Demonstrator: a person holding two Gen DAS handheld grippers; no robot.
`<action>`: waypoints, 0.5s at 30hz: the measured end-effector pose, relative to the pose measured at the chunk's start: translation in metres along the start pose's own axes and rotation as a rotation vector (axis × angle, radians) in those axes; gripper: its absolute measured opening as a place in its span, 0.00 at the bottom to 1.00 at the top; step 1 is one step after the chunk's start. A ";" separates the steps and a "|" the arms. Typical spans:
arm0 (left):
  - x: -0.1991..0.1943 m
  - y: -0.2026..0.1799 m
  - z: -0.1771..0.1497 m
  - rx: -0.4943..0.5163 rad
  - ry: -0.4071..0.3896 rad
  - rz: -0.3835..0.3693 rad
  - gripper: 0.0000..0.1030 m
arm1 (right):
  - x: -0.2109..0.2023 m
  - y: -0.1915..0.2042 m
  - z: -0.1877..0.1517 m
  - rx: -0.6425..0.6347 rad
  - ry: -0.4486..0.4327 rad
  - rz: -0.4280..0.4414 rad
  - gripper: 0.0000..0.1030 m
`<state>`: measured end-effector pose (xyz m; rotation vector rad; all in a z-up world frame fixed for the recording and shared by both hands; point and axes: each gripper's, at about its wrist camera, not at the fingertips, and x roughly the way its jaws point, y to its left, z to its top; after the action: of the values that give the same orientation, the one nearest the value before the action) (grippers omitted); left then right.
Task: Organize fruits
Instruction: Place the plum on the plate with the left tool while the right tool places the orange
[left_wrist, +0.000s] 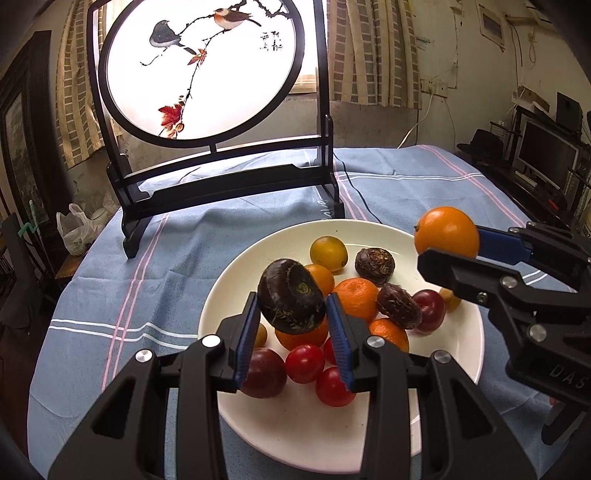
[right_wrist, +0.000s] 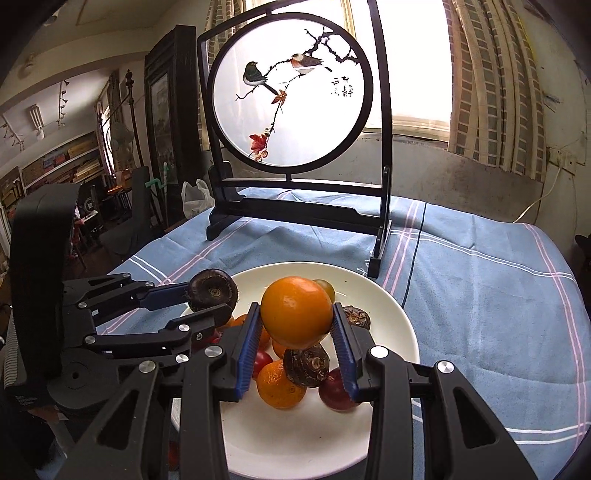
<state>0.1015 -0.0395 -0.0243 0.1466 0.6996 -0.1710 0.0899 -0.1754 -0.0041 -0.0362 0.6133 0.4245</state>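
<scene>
The left hand-held gripper (left_wrist: 291, 317) is clamped on a dark brown, round, rough-skinned fruit (left_wrist: 290, 296), its blue ribbed pads (left_wrist: 246, 334) pressing the fruit from both sides, held in the air above the round white ceramic plate (left_wrist: 458, 343). The right hand-held gripper (right_wrist: 297, 332) grips a smooth bright orange (right_wrist: 297, 313) between its own blue pads (right_wrist: 248, 347), also lifted clear over the plate (in the left wrist view it hangs near the plate's far right rim).

On the plate lies a loose heap of fruit: a mandarin with dimpled orange skin (left_wrist: 357, 298) near the middle, two more dark brown rough fruits (left_wrist: 375, 260) behind and beside it, a yellow-orange plum (left_wrist: 328, 253) toward the far rim, a dark red plum (left_wrist: 430, 309) on the right, and small glossy red tomatoes (left_wrist: 305, 363) at the near side. Several pieces touch one another.

The plate rests on a pale blue cloth with white and pink stripes (left_wrist: 147, 266) spread over the counter. Behind the plate, well apart from it, stands a black wooden frame holding a round translucent panel painted with two birds on a branch (left_wrist: 201, 66), backlit by the window with checked curtains (left_wrist: 373, 51).
</scene>
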 end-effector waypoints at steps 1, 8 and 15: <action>0.001 0.001 0.000 -0.005 -0.004 0.014 0.52 | 0.004 0.000 -0.001 0.000 0.006 -0.005 0.45; -0.028 0.018 0.005 -0.025 -0.064 0.008 0.58 | -0.032 -0.006 0.002 0.028 -0.056 0.027 0.56; -0.068 0.013 -0.052 0.135 -0.002 -0.055 0.68 | -0.072 0.028 -0.075 -0.218 0.186 0.104 0.63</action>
<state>0.0204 -0.0099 -0.0180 0.2563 0.6909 -0.2713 -0.0152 -0.1890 -0.0220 -0.2550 0.7522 0.5920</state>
